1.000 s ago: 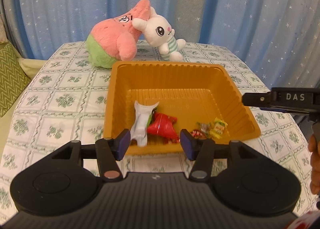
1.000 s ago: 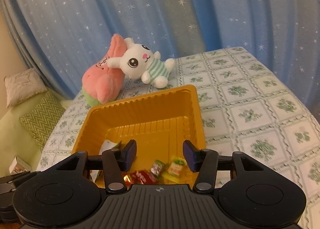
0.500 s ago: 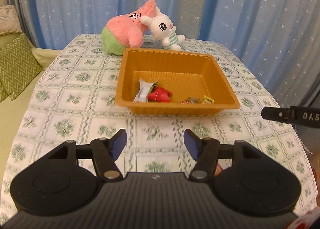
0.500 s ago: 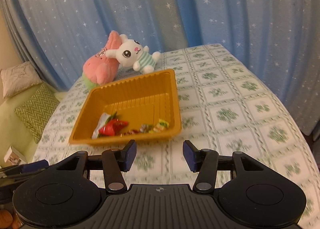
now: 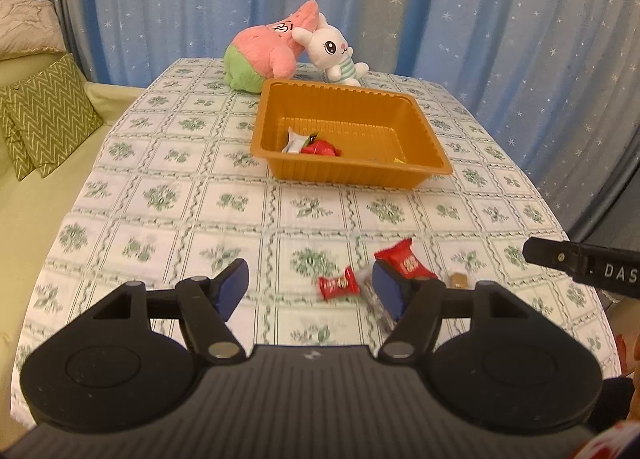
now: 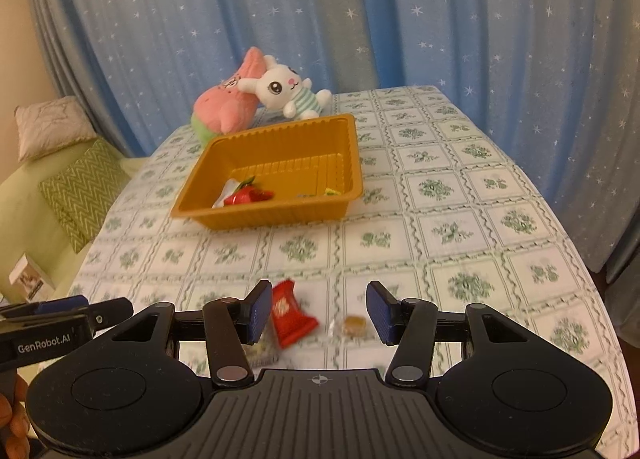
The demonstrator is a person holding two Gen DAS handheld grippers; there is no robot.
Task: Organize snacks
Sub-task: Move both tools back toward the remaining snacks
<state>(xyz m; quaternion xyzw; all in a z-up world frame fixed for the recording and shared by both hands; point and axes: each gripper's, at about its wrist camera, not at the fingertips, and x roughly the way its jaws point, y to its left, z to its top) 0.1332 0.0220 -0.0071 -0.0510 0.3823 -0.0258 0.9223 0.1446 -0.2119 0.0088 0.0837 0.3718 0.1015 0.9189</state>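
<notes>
The left gripper [image 5: 308, 287] is hanging over the table's near edge, its jaws having just been opening, nothing gripped. The right gripper [image 6: 316, 309] is hovering partly open and empty above a red snack packet [image 6: 290, 315] and a small brown candy [image 6: 354, 323]. Mid-table, the orange tray [image 5: 400, 107] is holding more snacks [image 5: 316, 145].

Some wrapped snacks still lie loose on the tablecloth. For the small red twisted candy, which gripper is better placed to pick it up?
The left gripper, probably. The small red twisted candy lies on the cloth between its open fingers, which have just been opening. The right gripper frames the larger red snack packet and a small brown candy instead.
</notes>
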